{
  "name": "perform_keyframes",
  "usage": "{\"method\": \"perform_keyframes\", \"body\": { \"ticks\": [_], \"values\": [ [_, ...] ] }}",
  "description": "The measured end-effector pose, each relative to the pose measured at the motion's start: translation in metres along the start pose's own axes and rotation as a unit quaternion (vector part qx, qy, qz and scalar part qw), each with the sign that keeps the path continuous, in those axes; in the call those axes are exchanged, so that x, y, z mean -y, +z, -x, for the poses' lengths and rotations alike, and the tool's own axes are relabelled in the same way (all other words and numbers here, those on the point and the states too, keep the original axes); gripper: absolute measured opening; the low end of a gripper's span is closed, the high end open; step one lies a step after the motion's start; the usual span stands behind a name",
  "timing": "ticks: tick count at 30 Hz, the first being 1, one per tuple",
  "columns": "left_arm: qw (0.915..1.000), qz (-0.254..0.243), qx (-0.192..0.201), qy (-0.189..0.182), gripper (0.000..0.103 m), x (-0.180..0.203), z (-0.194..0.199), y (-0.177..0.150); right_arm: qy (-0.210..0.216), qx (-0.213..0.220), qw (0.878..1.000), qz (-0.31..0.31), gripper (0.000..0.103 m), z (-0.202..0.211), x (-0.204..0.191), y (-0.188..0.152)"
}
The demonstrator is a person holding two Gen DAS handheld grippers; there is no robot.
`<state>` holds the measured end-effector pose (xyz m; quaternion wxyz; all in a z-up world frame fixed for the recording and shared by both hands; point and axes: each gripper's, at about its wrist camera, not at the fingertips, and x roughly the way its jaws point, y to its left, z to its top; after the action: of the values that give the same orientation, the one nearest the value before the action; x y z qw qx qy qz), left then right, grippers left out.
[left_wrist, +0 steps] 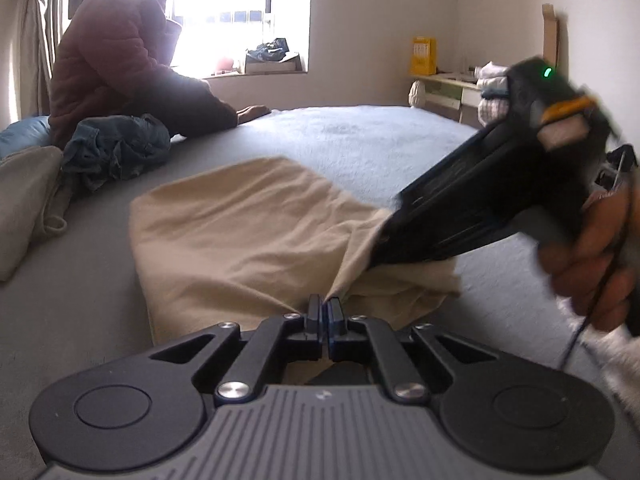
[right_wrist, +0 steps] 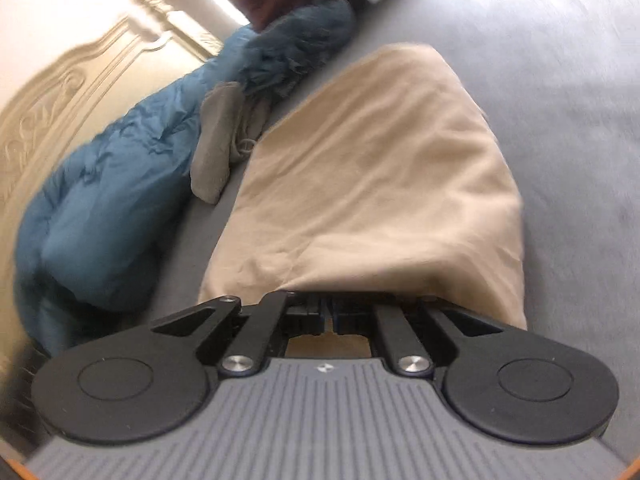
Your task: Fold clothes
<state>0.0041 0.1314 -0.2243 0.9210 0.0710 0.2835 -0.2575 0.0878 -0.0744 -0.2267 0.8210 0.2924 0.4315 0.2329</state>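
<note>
Garment (left_wrist: 248, 232) lies on bed (left_wrist: 360, 132); clothes pile (left_wrist: 116, 148) to its left

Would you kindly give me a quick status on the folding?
Left hand-held gripper shut on beige garment edge. Right hand-held gripper shut, tips under the same cloth. Denim pile alongside, not blocking.

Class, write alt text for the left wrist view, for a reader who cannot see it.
The left gripper pinches the near edge of a beige garment on a grey bed, while the right gripper grips it alongside. A person sits by a bright window.
</note>
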Motion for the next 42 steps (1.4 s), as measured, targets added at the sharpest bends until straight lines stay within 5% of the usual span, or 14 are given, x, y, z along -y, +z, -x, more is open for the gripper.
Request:
{"method": "perform_keyframes", "body": {
  "ticks": [4, 8, 15, 18, 22, 26, 30, 33, 38, 42],
  "values": [
    [0.9999, 0.012, 0.003, 0.000, 0.003, -0.004, 0.000, 0.000, 0.001, -0.012, 1.000, -0.018, 0.022, 0.033, 0.000, -0.001],
    [1.0000, 0.000, 0.000, 0.003, 0.003, -0.002, 0.000, 0.001, 0.006, -0.004, 0.994, 0.111, 0.051, 0.060, -0.023, 0.012],
    [0.9998, -0.015, -0.002, 0.009, 0.003, 0.001, 0.000, 0.003, -0.041, -0.062, 0.931, 0.358, 0.052, 0.034, -0.049, 0.023],
    [0.9997, -0.022, -0.002, 0.008, 0.004, 0.002, 0.001, 0.002, -0.060, -0.087, 0.904, 0.415, 0.046, 0.012, -0.051, 0.013],
    [0.9995, -0.031, 0.003, -0.011, 0.012, 0.002, 0.008, 0.008, -0.063, -0.081, 0.902, 0.418, 0.019, 0.008, -0.049, 0.011],
    [0.9984, -0.029, 0.024, -0.042, 0.041, 0.000, 0.021, 0.020, -0.089, -0.059, 0.883, 0.456, 0.012, 0.015, -0.056, -0.002],
    [0.9971, -0.059, 0.031, -0.037, 0.041, 0.003, 0.011, 0.034, -0.136, -0.025, 0.823, 0.551, 0.007, 0.013, -0.075, -0.029],
    [0.9934, -0.111, 0.001, -0.029, 0.041, 0.012, -0.011, 0.035, -0.160, -0.006, 0.787, 0.596, 0.006, 0.012, -0.080, -0.046],
    [0.9898, -0.143, 0.003, 0.002, 0.010, 0.019, -0.021, 0.035, -0.161, 0.009, 0.778, 0.608, 0.005, 0.017, -0.078, -0.051],
    [0.9746, -0.219, 0.027, 0.041, 0.007, 0.037, -0.008, 0.032, -0.169, 0.038, 0.740, 0.650, 0.004, 0.022, -0.084, -0.064]
  ]
}}
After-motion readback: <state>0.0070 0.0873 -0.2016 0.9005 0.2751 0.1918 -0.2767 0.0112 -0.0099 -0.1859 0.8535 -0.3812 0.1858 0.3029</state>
